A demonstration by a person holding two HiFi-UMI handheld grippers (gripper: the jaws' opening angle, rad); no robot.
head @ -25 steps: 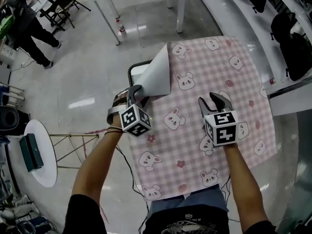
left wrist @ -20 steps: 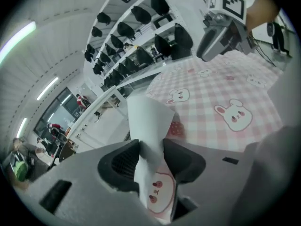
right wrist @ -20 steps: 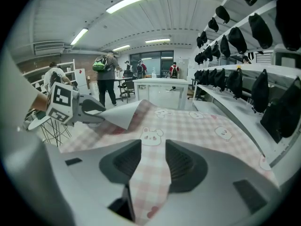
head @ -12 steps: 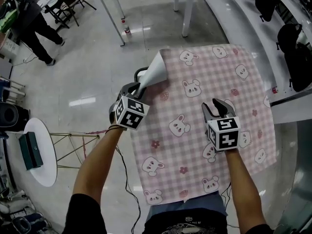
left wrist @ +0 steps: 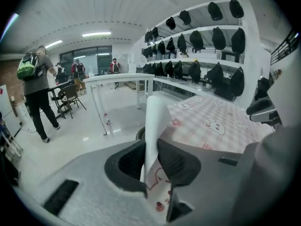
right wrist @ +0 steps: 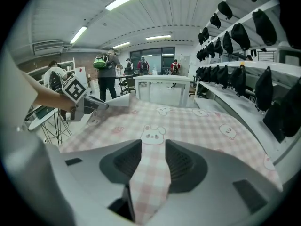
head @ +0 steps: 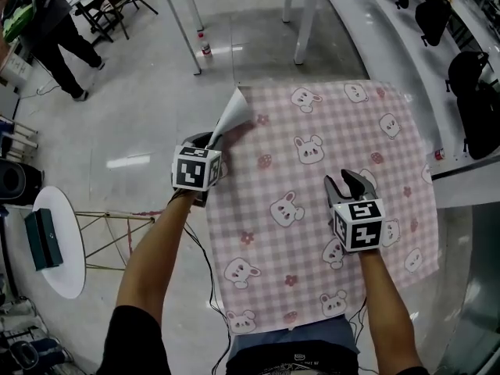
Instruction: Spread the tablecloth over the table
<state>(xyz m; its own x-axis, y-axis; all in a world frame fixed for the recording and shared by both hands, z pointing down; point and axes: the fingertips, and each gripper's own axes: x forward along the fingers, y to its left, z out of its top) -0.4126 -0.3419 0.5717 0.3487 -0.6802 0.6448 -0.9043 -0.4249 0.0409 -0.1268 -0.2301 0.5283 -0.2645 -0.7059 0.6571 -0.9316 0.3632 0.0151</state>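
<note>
Left of my left tongs [head: 212, 141] there is only bare floor [head: 141, 116], so plenty of room. Their jaws have just been closing and now pinch the tablecloth [head: 312, 201] by its raised far-left corner, white underside out. Between the two tongs it lies flat on the surface. My right tongs [head: 349, 182] stand apart over flat cloth, whose edge beyond them nears a shelf [head: 469, 180]. A second ago the turned-over flap was bigger and the left tongs sat further in.
</note>
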